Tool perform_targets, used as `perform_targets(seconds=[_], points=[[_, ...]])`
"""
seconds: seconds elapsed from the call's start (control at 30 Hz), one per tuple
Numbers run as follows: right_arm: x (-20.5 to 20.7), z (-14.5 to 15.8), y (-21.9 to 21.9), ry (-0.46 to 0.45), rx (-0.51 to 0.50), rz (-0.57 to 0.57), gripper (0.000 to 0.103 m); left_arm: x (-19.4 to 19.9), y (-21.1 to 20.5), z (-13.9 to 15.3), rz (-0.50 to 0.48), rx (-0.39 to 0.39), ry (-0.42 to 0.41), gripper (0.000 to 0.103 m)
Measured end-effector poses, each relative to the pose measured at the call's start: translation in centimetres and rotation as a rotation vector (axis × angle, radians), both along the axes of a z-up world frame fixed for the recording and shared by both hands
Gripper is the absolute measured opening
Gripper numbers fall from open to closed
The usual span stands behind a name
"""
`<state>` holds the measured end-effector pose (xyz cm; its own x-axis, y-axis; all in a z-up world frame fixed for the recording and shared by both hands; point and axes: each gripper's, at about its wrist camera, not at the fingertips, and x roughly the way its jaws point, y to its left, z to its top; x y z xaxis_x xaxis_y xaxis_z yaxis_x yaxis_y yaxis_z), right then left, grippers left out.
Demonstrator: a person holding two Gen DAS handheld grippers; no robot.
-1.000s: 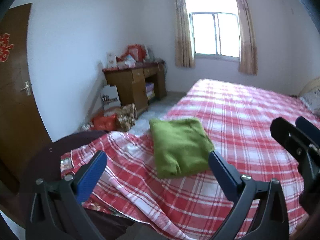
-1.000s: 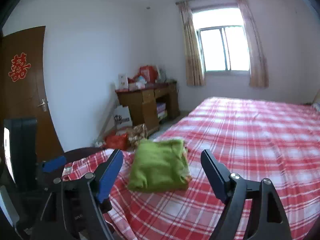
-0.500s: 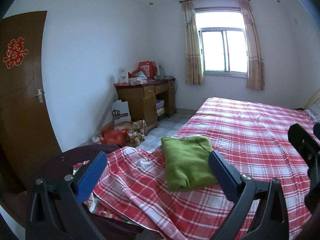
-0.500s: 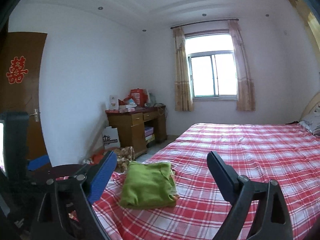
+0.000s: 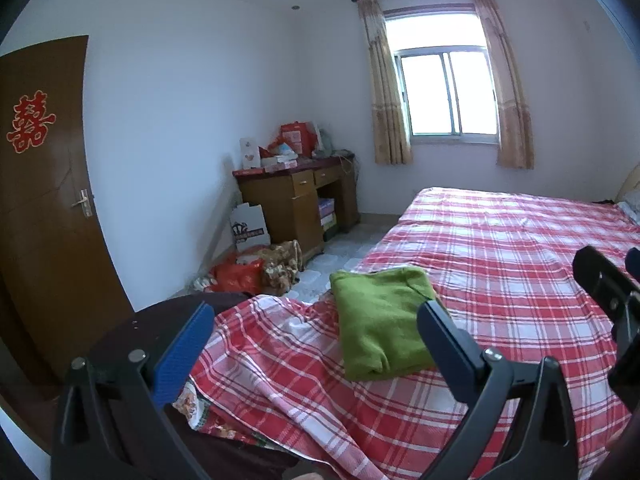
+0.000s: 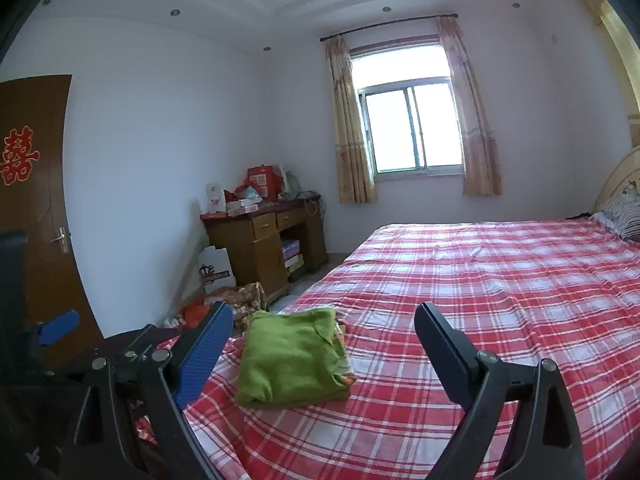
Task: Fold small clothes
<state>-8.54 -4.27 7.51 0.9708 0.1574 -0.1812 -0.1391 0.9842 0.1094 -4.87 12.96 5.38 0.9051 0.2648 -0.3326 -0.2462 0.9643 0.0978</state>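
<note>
1. Garment (image 5: 380,328), green, lies folded in a neat block near the foot corner of the bed (image 5: 520,248), nothing touching it; a bit of patterned cloth peeks from under its edge in the right wrist view.
2. Just changed: both cameras have tipped up over the last second, so the garment sits lower in each view and more ceiling shows. The right gripper (image 6: 320,344) has spread its jaws wider and holds nothing.
3. The left gripper (image 5: 316,340) also stands spread and empty, off the cloth.
4. That reads as a finished fold, both tools let go and backing off.
5. Count: one folded garment, two grippers, one bed, one desk (image 5: 296,196), one door (image 5: 44,208), one window (image 5: 448,92), two curtains.
</note>
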Motion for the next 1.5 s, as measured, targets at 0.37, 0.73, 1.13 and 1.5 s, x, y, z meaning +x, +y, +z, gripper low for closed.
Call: perform_targets(seconds=[0.37, 0.73, 1.13, 1.5], points=[[0.4, -0.2, -0.4, 0.015, 0.017, -0.002, 0.093, 0.2, -0.3, -0.1, 0.000, 0.006, 0.012, 0.103], [0.5, -0.3, -0.6, 0.022, 0.029, -0.003, 0.093, 0.4, -0.4, -0.4, -0.002, -0.001, 0.025, 0.103], [0.5, -0.7, -0.7, 0.032, 0.038, -0.002, 0.093, 0.7, -0.8, -0.8, -0.004, 0.008, 0.041, 0.103], [0.7, -0.9, -0.7, 0.041, 0.043, -0.002, 0.093, 1.0, -1.1, -1.0, -0.009, 0.010, 0.054, 0.103]])
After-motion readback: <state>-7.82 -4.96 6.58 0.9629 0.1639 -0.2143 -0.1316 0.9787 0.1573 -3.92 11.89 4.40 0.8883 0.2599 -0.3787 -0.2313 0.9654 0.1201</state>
